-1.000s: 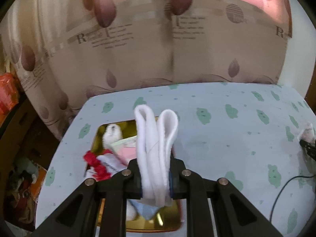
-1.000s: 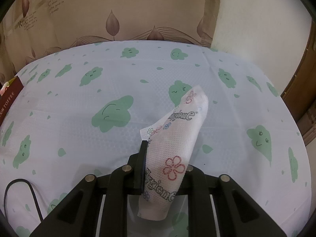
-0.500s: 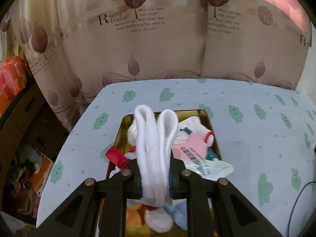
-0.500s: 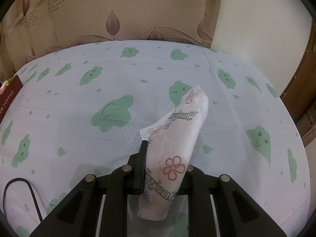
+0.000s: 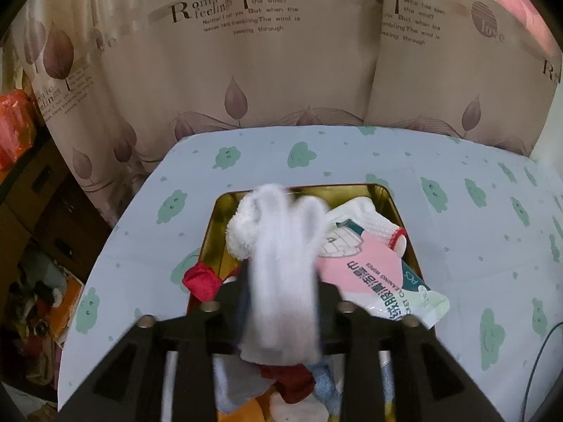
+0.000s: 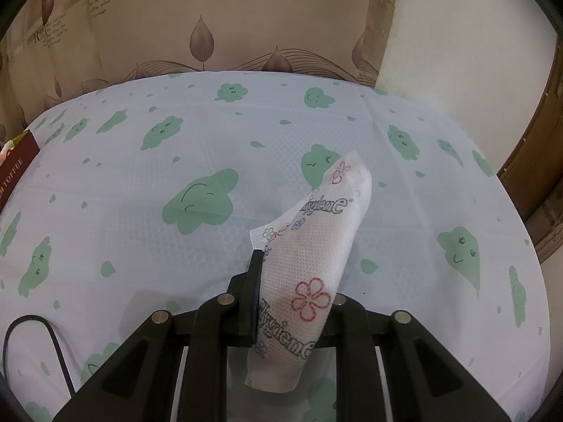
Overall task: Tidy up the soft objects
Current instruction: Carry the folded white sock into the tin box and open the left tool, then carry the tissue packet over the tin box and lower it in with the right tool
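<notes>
In the left wrist view, my left gripper [image 5: 281,281] hangs over a golden tin [image 5: 390,204] full of soft things. Its jaws are opening, and a folded white fleece cloth [image 5: 281,274] sits blurred between them, loose from the pads. Inside the tin lie a pink wipes pack [image 5: 366,274], a white sock with a red cuff [image 5: 380,225] and a red cloth [image 5: 200,281]. In the right wrist view, my right gripper [image 6: 295,281] is shut on a white flower-printed tissue pack [image 6: 316,246], held above the tablecloth.
The table wears a pale cloth with green clouds [image 6: 197,204]. A black cable [image 6: 52,344] loops at its near left and a dark red toffee box [image 6: 14,172] lies at the left edge. Curtains [image 5: 281,70] hang behind; clutter fills the floor to the left [image 5: 35,299].
My left gripper moved forward and down over the tin, its jaws spread apart, and the white cloth went from firmly pinched to loose and blurred. The right gripper and its tissue pack stayed still.
</notes>
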The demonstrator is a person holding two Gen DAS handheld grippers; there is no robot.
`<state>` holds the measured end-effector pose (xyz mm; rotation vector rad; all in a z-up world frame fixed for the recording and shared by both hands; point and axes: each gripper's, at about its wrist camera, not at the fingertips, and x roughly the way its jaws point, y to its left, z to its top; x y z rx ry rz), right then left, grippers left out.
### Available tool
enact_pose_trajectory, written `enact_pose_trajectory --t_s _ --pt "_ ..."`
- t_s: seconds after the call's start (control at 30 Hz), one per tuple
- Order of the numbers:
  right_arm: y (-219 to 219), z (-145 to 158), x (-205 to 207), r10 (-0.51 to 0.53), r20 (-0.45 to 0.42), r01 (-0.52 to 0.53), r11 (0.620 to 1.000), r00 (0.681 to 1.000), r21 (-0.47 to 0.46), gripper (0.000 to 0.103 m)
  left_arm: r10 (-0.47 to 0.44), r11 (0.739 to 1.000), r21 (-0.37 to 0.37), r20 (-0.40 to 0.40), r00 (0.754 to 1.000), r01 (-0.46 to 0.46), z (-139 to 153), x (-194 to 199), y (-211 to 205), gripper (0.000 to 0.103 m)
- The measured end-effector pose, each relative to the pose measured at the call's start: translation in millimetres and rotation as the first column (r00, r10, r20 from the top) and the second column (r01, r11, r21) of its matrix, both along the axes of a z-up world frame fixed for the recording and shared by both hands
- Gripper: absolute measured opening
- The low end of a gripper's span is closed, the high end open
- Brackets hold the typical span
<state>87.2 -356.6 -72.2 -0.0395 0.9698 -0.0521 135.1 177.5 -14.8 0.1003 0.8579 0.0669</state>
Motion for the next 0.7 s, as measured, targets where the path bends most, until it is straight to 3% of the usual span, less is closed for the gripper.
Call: enact_pose_trajectory --t_s 0.07,0.13,0.43,0.6,0.7 --pt "0 0 0 0.0 0.0 0.0 1.0 1.0 -0.003 0.017 0.013 1.0 0.025 0.001 1.0 -0.013 -1 0 -1 0.054" --pt "-1 0 0 0.001 0.0 -0.001 1.0 1.0 -0.005 0.017 0.017 0.998 0.061 0.013 1.0 -0.017 0 -2 -2 0.057" --pt "0 0 0 0.001 0.0 -0.001 1.0 1.0 -0.009 0.017 -0.02 0.998 0.06 0.068 0.997 0.016 20 -23 -5 0.058" --pt "0 0 0 0.003 0.001 -0.003 1.0 1.0 -0.018 0.017 -0.006 0.995 0.103 0.082 0.997 -0.002 27 -40 -6 0.058" --pt "1 0 0 0.003 0.001 -0.003 0.999 1.0 -0.032 0.016 -0.007 0.997 0.082 0.081 0.997 0.0 28 -54 -4 0.058"
